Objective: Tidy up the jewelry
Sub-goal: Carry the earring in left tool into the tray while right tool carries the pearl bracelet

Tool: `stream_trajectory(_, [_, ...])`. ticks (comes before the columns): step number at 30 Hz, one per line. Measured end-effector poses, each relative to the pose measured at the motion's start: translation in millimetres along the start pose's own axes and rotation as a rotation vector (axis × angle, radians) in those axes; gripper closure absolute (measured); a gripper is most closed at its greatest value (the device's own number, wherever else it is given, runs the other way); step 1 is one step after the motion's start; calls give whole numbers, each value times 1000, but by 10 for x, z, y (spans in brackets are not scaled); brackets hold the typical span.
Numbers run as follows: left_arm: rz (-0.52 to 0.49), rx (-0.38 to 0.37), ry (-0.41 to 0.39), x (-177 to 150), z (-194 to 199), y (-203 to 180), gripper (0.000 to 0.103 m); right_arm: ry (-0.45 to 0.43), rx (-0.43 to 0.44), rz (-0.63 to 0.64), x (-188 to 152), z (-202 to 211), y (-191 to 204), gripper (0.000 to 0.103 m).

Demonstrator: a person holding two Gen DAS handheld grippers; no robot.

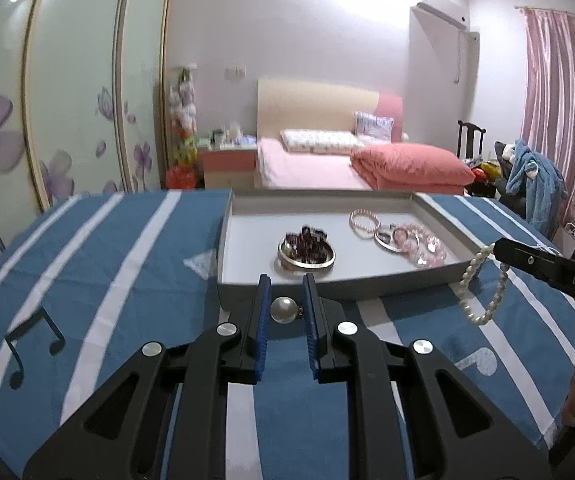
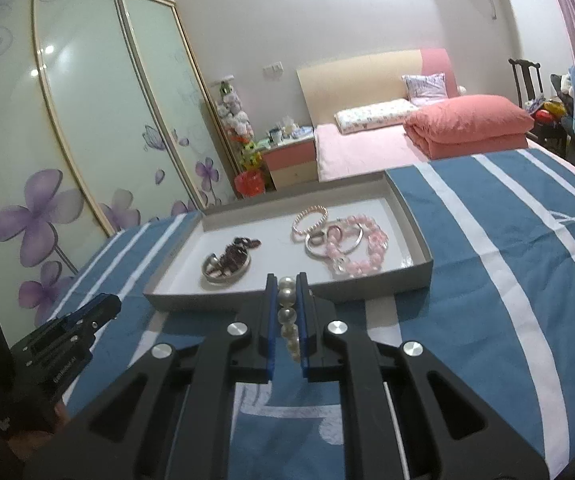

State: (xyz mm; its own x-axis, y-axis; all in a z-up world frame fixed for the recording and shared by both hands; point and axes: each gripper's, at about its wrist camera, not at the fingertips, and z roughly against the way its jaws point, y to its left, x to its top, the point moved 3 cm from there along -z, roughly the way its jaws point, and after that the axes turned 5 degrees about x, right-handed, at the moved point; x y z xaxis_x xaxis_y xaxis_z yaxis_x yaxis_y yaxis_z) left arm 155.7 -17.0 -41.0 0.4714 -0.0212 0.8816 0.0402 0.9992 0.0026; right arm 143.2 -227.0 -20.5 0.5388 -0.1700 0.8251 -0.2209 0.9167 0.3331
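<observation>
A grey tray (image 1: 243,280) (image 2: 415,248) sits on the blue striped cloth and holds a silver bangle with dark red beads (image 1: 306,251) (image 2: 226,266), a small pearl-pink bracelet (image 1: 364,221) (image 2: 309,218), and pink bead bracelets with silver rings (image 1: 411,243) (image 2: 351,250). My left gripper (image 1: 286,298) is open around a single large pearl piece (image 1: 283,310) lying on the cloth before the tray. My right gripper (image 2: 287,286) (image 1: 501,246) is shut on a white pearl bracelet (image 2: 289,320) (image 1: 483,284), which hangs above the cloth right of the tray's near corner.
The table has a blue cloth with white stripes (image 1: 107,272) (image 2: 507,260). Behind it are a pink bed (image 1: 327,160), a nightstand (image 1: 227,164), sliding wardrobe doors (image 1: 67,100) and a chair with clothes (image 1: 527,172).
</observation>
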Motion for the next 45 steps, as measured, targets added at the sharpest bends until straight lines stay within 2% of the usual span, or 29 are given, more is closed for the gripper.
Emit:
stream_trajectory(10, [-36,52,-120,144,184,-106,86,-128,-26,94,124,223,286,93])
stream_trajectory(23, [-7,69,-157,304,144,-142,86,-287,-104,228,273,389,560,93])
stream_trajectory(32, [11,76,-182,401,136,-99,86,-325,-122,230,339,385,557,93])
stream_trajectory(45, [9,70,-182,543,-38,-130,86,-326,-138,234,469,153,520,93])
